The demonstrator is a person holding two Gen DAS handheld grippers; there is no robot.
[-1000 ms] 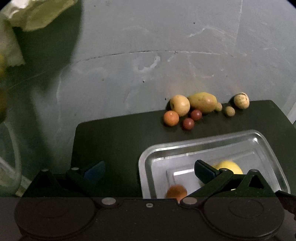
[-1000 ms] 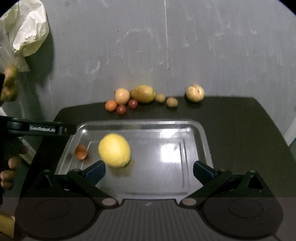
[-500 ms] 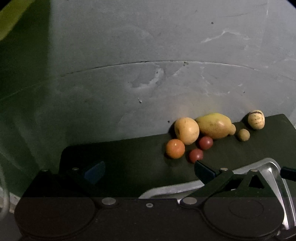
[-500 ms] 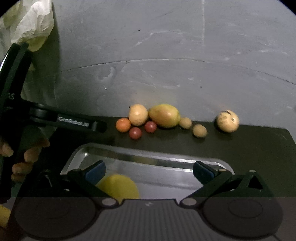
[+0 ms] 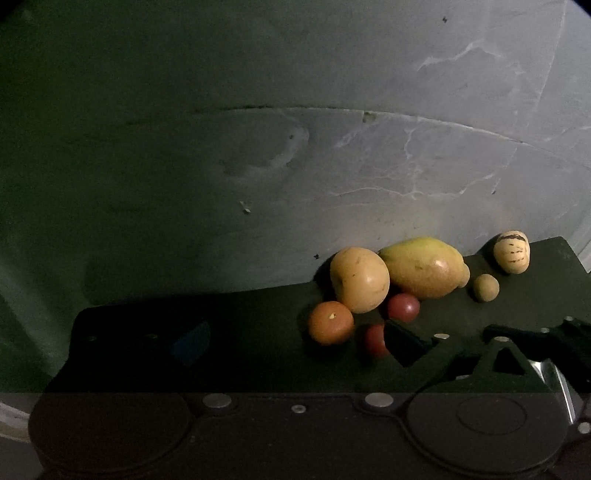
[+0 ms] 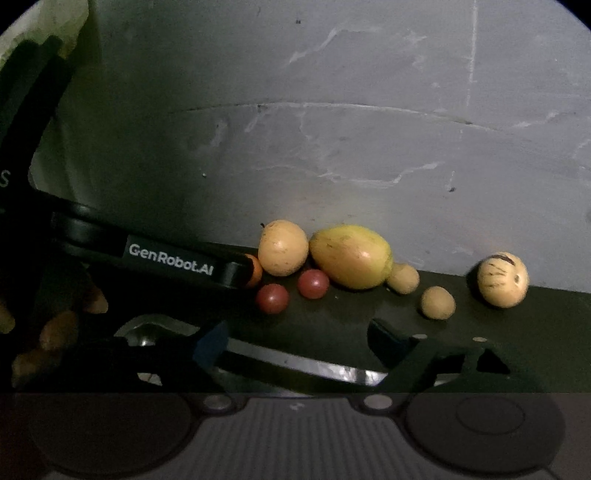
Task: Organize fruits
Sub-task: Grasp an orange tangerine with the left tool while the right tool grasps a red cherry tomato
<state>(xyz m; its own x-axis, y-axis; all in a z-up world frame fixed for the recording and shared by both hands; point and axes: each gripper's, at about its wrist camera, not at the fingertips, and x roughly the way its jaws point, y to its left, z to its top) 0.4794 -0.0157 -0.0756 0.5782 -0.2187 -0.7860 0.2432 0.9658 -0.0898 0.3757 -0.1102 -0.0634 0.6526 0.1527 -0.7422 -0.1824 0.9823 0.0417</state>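
A row of fruit lies on the dark table against the grey wall: a small orange (image 5: 330,322), a tan round fruit (image 5: 359,279), a mango (image 5: 423,266), two red fruits (image 5: 403,307), two small tan balls (image 5: 486,287) and a striped pale fruit (image 5: 512,252). My left gripper (image 5: 297,341) is open just short of the orange, and its right fingertip covers part of one red fruit (image 5: 373,339). My right gripper (image 6: 299,343) is open over the metal tray's far rim (image 6: 295,363), facing the red fruits (image 6: 313,283) and mango (image 6: 351,256). The tray's contents are hidden.
The left gripper's black body (image 6: 170,260) crosses the right wrist view and hides most of the orange (image 6: 255,271). A person's fingers (image 6: 55,332) show at the left edge. A pale plastic bag (image 6: 44,22) hangs top left. The wall stands right behind the fruit.
Both grippers have moved forward toward the fruit row. The tray with the yellow fruit and small orange fruit has slipped down out of view. Both stay open.
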